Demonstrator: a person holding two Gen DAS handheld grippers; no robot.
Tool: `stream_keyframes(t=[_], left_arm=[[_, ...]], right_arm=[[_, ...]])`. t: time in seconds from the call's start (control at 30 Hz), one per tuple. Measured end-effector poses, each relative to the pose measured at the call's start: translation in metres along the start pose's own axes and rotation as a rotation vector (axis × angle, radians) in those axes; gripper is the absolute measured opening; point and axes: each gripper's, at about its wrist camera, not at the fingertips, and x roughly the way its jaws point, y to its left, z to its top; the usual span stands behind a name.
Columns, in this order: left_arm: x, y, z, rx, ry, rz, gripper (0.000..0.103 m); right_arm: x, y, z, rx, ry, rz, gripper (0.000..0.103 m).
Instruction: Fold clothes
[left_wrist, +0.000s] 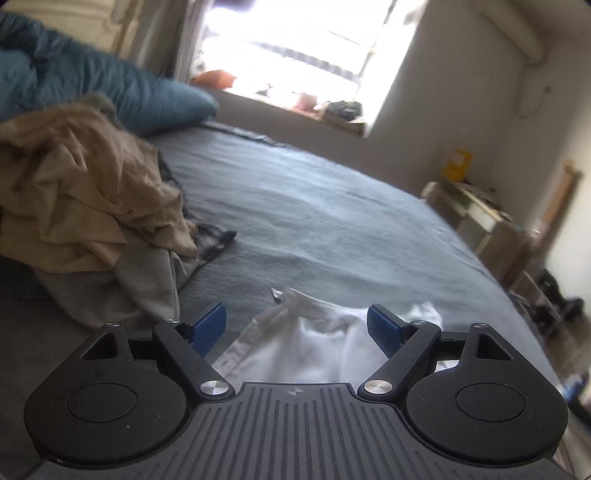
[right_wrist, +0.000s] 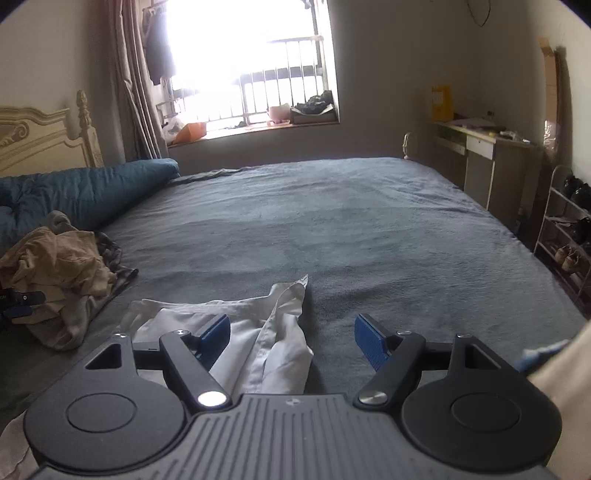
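A white shirt (left_wrist: 314, 347) lies crumpled on the grey bed sheet (left_wrist: 314, 221), its collar end pointing away from me. My left gripper (left_wrist: 295, 317) hovers above it, open, with nothing between its blue pads (left_wrist: 207, 328). In the right wrist view the same white shirt (right_wrist: 280, 332) lies below and left of centre. My right gripper (right_wrist: 291, 325) is open above the shirt's right edge and holds nothing. A heap of unfolded clothes (left_wrist: 74, 192), tan on top with grey and plaid pieces beneath, sits to the left.
A blue duvet (right_wrist: 85, 188) is bunched against the headboard (right_wrist: 40, 140) at the left. Beyond the bed are a bright window, a desk (right_wrist: 480, 147) and a shoe rack (right_wrist: 569, 229) on the right. A cream sleeve (right_wrist: 561, 373) shows at the right edge.
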Motion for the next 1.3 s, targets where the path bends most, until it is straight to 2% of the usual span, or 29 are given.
stream_keyframes(t=[0.1,0.2,0.27,0.4,0.47,0.5,0.57,0.7,0.77,0.83,0.97,1.1,1.17,1.3], left_arm=[[-0.044,-0.009,-0.031,0.047,0.013,-0.070,0.088],[-0.067,-0.022,-0.070,0.079,0.059,-0.166,0.090],[-0.071,-0.034,-0.106,0.084,0.107,-0.253,0.090],[-0.065,-0.072,-0.178,0.151,0.196,-0.406,0.090],[-0.057,-0.093,-0.205,0.196,0.227,-0.459,0.089],[-0.053,-0.104,-0.218,0.219,0.242,-0.485,0.089],[-0.049,-0.126,-0.238,0.303,0.228,-0.494,0.088],[-0.035,-0.165,-0.265,0.454,0.200,-0.484,0.086],[-0.025,-0.174,-0.269,0.452,0.207,-0.493,0.084],[-0.019,-0.174,-0.268,0.402,0.219,-0.511,0.083],[-0.018,-0.168,-0.268,0.358,0.235,-0.543,0.082],[-0.013,-0.175,-0.286,0.465,0.275,-0.464,0.081],[-0.010,-0.175,-0.295,0.502,0.285,-0.431,0.079],[-0.006,-0.170,-0.300,0.478,0.304,-0.437,0.079]], right_arm=[[-0.083,-0.011,-0.028,0.034,-0.041,0.047,0.077],[-0.134,-0.029,-0.072,0.131,-0.030,0.131,0.077],[-0.142,-0.036,-0.113,0.196,0.021,0.179,0.075],[-0.118,-0.039,-0.213,0.306,0.137,0.212,0.067],[-0.099,-0.044,-0.252,0.390,0.181,0.221,0.058],[-0.092,-0.046,-0.265,0.431,0.180,0.230,0.057],[-0.079,-0.049,-0.290,0.511,0.178,0.247,0.052],[-0.071,-0.050,-0.303,0.526,0.139,0.297,0.049],[-0.068,-0.044,-0.305,0.497,0.123,0.318,0.014],[-0.068,-0.039,-0.304,0.487,0.085,0.351,0.005],[-0.070,-0.030,-0.295,0.485,-0.003,0.421,0.002],[-0.073,-0.035,-0.281,0.501,-0.081,0.428,0.002],[-0.079,-0.041,-0.276,0.494,-0.116,0.394,0.001],[-0.094,-0.058,-0.260,0.460,-0.172,0.267,0.001]])
